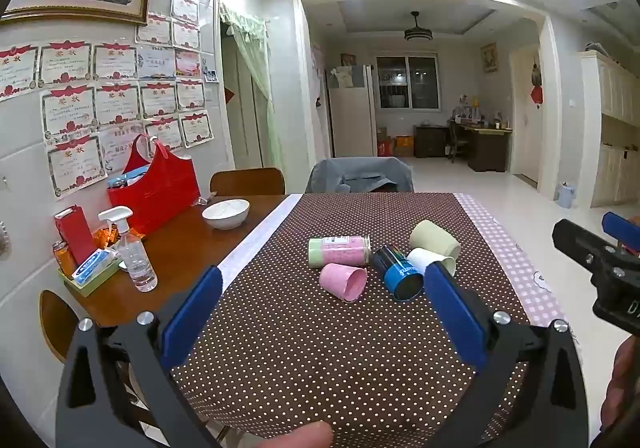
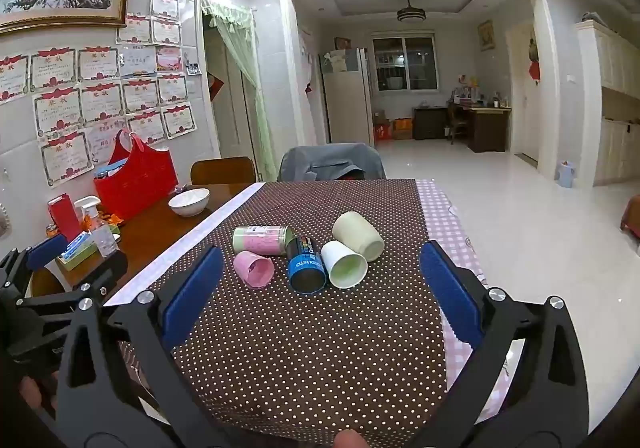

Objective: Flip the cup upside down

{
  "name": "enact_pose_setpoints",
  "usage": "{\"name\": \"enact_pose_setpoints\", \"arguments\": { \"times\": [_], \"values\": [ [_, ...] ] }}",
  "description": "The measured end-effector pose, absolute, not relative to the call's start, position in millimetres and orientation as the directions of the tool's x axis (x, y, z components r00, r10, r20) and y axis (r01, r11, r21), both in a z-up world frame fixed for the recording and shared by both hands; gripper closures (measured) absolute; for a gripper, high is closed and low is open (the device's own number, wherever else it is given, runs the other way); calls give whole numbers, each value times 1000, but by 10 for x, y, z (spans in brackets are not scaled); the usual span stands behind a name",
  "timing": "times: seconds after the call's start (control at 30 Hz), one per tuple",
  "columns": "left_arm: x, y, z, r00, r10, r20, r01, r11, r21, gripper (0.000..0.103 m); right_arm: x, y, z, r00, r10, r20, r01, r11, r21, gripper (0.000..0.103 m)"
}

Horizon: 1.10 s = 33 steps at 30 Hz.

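Five cups lie toppled mid-cloth (image 1: 320, 348), pink cup (image 1: 345, 281) nearest, while left gripper (image 1: 320, 296) and right gripper (image 2: 320, 288) hang short of them, both spread wide (presumably ready to straddle a cup's side), nothing held.

The characters "奖状" were printed atop the wall certificates (image 1: 72, 100). White lettering on the blue-black can (image 2: 306, 264) could not be read with certainty.
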<state>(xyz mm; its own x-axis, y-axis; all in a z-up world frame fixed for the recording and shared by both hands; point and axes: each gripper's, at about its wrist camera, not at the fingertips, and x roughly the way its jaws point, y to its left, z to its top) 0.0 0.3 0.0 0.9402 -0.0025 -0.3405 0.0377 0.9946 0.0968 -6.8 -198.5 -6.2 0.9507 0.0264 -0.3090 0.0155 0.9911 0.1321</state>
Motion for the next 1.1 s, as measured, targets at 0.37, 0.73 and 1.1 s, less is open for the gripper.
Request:
{"name": "enact_pose_setpoints", "arguments": {
  "times": [0.37,0.73,1.1],
  "values": [
    [5,-5,-1,941,2,-339,36,994,104,4,-67,-1991,-75,950,21,-312,21,991,130,6],
    [5,-62,6,941,-1,-339,38,994,104,4,-94,-1990,-28,950,7,-312,36,990,133,6],
    [31,-81,31,942,1,-336,36,994,104,4,-70,-1967,-8,952,6,-307,35,991,126,6]
  ]
}}
